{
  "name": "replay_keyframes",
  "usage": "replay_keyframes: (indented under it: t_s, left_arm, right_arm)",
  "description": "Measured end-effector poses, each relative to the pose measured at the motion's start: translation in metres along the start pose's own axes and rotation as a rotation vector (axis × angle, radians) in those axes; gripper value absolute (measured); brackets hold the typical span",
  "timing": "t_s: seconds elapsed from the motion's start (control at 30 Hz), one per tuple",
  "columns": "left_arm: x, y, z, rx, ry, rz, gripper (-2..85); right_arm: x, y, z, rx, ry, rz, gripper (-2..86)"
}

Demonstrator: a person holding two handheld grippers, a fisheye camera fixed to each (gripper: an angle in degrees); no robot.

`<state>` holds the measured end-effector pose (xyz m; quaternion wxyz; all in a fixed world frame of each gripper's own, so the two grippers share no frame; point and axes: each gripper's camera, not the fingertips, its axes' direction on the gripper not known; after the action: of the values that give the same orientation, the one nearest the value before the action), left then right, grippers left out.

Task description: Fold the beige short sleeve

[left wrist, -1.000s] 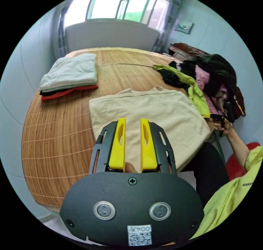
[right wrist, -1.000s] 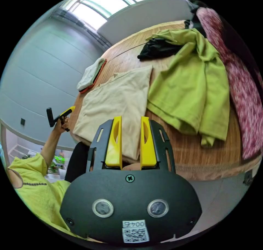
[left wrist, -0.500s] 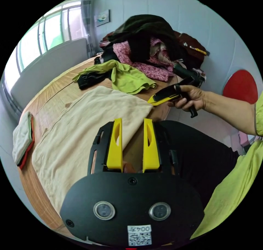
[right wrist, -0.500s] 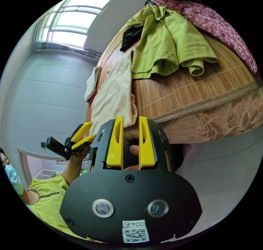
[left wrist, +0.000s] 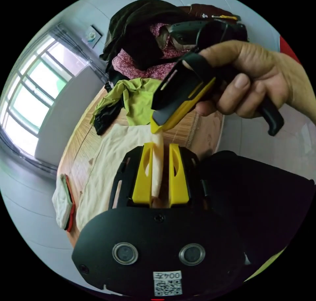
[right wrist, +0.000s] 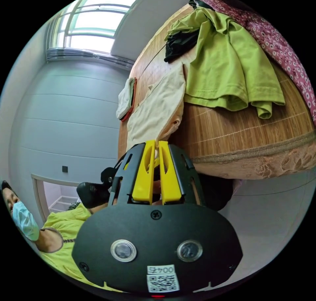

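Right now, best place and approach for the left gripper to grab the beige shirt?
The corner of the beige shirt that hangs over the bed's near edge, coming from the person's side. That loose fold already sits between the open left gripper jaws, just below the right gripper, so closing there should catch it.
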<state>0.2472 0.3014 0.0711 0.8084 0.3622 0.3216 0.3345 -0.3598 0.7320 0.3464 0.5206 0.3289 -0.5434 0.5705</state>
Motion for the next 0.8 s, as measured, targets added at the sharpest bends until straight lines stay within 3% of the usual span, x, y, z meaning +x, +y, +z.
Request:
replay_keyframes:
  t_s: [0.13,0.33,0.47,0.8]
  left_arm:
    - [-0.018,0.003,-0.011,0.032,0.017,-0.147,1.7]
    - [-0.053,0.027,-0.044,0.128,0.063,-0.319,1.0]
    - [-0.070,0.041,-0.053,0.157,0.092,-0.382,0.9]
    - [-0.100,0.067,-0.058,0.197,0.150,-0.458,1.0]
  right_arm:
    - [0.022,-0.004,-0.014,0.043,-0.026,-0.046,5.8]
    - [0.105,-0.041,0.001,0.048,-0.262,0.110,15.1]
    - [0.141,-0.087,0.033,0.049,-0.369,0.188,17.0]
    - [0.184,-0.170,0.123,-0.062,-0.213,0.252,15.5]
